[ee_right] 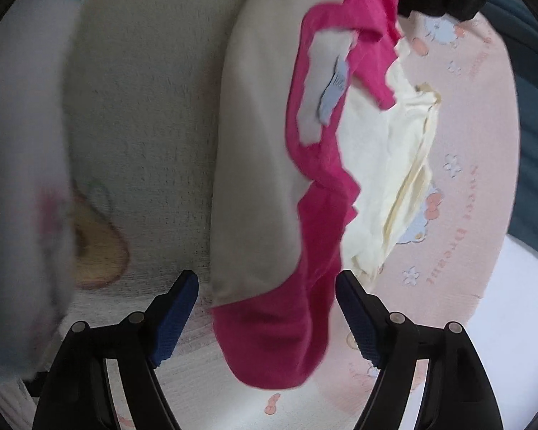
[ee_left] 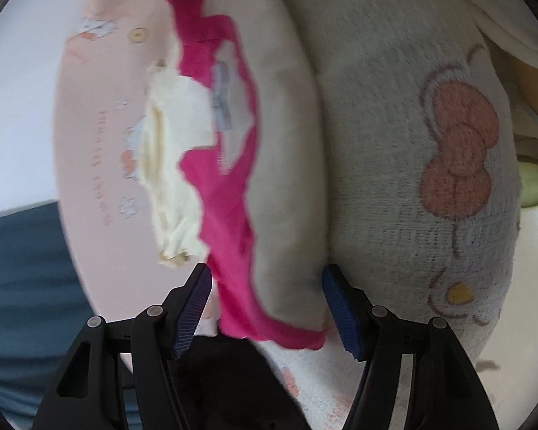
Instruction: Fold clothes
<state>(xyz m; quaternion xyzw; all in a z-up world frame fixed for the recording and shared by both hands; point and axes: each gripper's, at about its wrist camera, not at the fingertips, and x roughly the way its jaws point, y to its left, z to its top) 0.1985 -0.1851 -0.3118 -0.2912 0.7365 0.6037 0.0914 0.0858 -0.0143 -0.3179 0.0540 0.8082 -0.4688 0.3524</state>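
Garment (ee_left: 287, 165), beige with pink trim (ee_left: 229, 236) and a cream lining (ee_left: 172, 143), lies stretched between the two grippers over a pale blanket with a bow print (ee_left: 459, 154) and a pink printed sheet (ee_left: 100, 114). Left gripper (ee_left: 267, 306) has its jaws apart, the pink hem between them but the blue pads not pressing on it. Right gripper (ee_right: 265, 308) is the same: jaws wide, the pink corner (ee_right: 279, 340) hanging loose in the gap, nothing clamped. Both views are motion blurred. It looks like the put-down stage of a fold, cloth being laid flat. To do it well, the edges probably need to settle on the blanket before either gripper backs out, or the hem may drag and bunch. The lining sticks out crumpled on one side and likely wants tucking or smoothing first. The far gripper shows only as a dark shape at the top edge of each view.
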